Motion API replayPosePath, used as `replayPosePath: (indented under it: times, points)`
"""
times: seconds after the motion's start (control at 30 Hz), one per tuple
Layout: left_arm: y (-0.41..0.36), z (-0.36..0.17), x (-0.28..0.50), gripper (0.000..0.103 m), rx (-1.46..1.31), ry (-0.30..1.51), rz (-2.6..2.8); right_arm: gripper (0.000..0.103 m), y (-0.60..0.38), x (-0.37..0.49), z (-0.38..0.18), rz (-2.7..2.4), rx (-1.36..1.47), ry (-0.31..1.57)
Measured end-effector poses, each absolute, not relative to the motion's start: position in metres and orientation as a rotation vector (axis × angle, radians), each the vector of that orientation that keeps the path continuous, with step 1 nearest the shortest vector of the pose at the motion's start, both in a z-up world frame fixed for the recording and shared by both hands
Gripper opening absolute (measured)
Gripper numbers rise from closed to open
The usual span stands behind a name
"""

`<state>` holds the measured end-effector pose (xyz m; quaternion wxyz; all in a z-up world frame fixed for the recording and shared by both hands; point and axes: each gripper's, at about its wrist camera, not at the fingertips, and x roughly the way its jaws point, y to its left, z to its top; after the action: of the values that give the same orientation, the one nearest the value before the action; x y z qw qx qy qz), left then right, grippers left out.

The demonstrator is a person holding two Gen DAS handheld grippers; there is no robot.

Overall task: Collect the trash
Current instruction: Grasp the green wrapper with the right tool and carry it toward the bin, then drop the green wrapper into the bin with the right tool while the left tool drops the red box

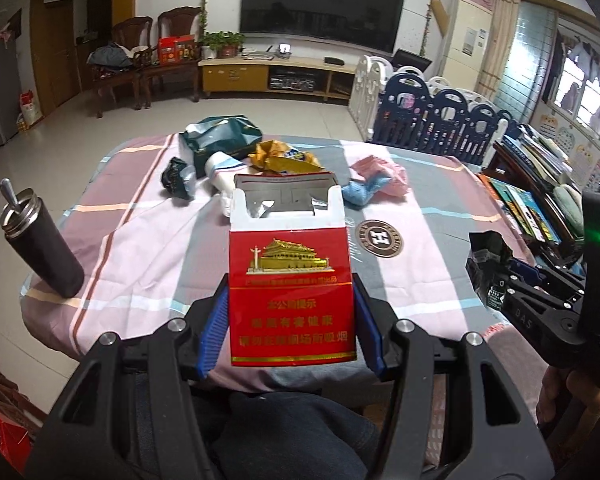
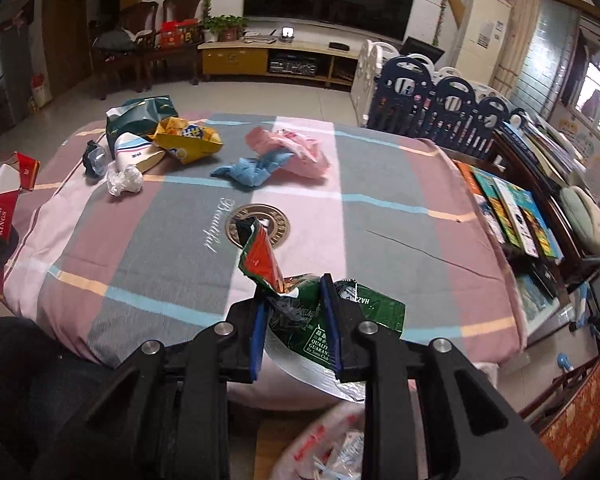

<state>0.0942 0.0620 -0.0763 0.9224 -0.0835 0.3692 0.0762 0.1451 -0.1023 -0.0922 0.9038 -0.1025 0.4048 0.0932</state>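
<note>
The left tongs (image 1: 291,320) pinched an opened red pack (image 1: 288,280). The right tongs (image 2: 296,322) pinched a crumpled green wrapper (image 2: 320,320) above the surface (image 2: 380,240). Farther off lay a blue-pink wad (image 2: 276,160), yellow bag (image 2: 188,140) and black flask (image 1: 40,240).

A desk (image 2: 380,216) with a striped cloth (image 2: 148,256) holds a green bag (image 2: 140,118), a yellow wrapper (image 2: 188,140), pink and blue scraps (image 2: 276,160), and a black cup (image 1: 40,240)
</note>
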Motion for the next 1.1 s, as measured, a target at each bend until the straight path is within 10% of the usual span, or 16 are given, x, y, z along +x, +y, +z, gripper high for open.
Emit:
replayPosePath:
  times: [0.6,0.8,1.1]
  points:
    - [-0.037,-0.048,0.072,0.057,-0.028,0.768,-0.049,0.027,-0.24,0.067,-0.182,-0.037,-0.07,1.153]
    - [-0.088,-0.05,0.067,0.057,0.019,0.781,-0.178,0.063,-0.273,0.058,-0.201,-0.078,0.039,1.237]
    - [-0.169,-0.126,0.095,0.057,-0.036,1.03,-0.551,0.067,-0.357,0.04,-0.15,-0.211,0.337,1.025]
